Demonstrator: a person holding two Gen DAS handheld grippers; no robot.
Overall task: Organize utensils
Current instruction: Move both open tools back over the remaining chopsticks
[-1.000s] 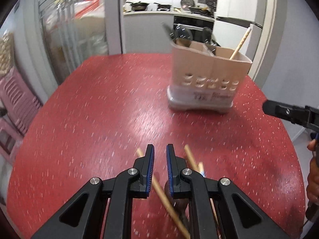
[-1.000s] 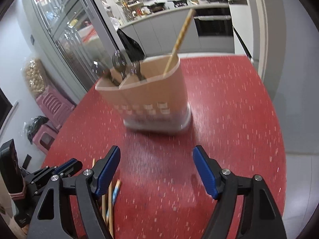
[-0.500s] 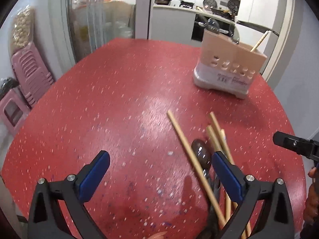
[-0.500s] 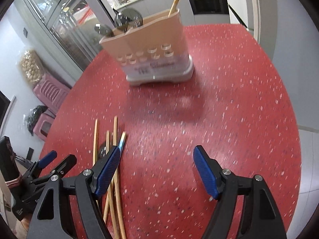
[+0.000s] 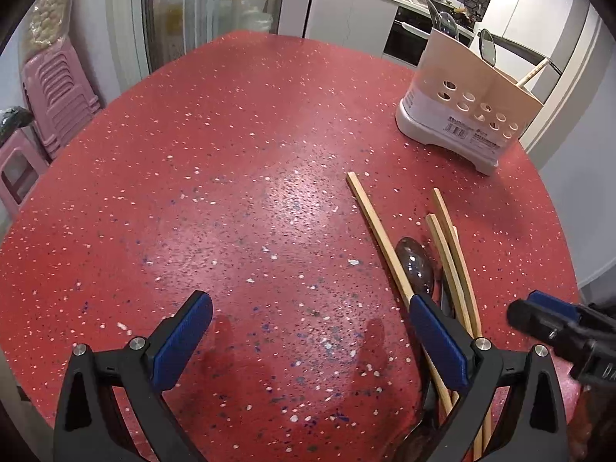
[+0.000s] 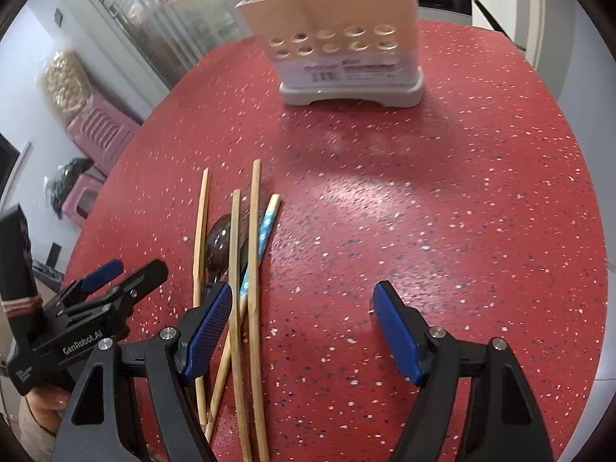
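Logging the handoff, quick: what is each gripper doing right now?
Left gripper: open wide, jaws just opened, nothing between them.
Right gripper: open, holding nothing, above the red speckled table.

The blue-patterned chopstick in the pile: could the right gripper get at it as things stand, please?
Probably yes. The right gripper is open and empty, and the blue-patterned chopstick lies just ahead of its left finger. Plain chopsticks crossing it could get pinched along with it.

chopsticks on table [image 6: 253, 238]: 5 | spoon on table [image 6: 218, 240]: 1 | utensil holder [image 6: 346, 42]: 1
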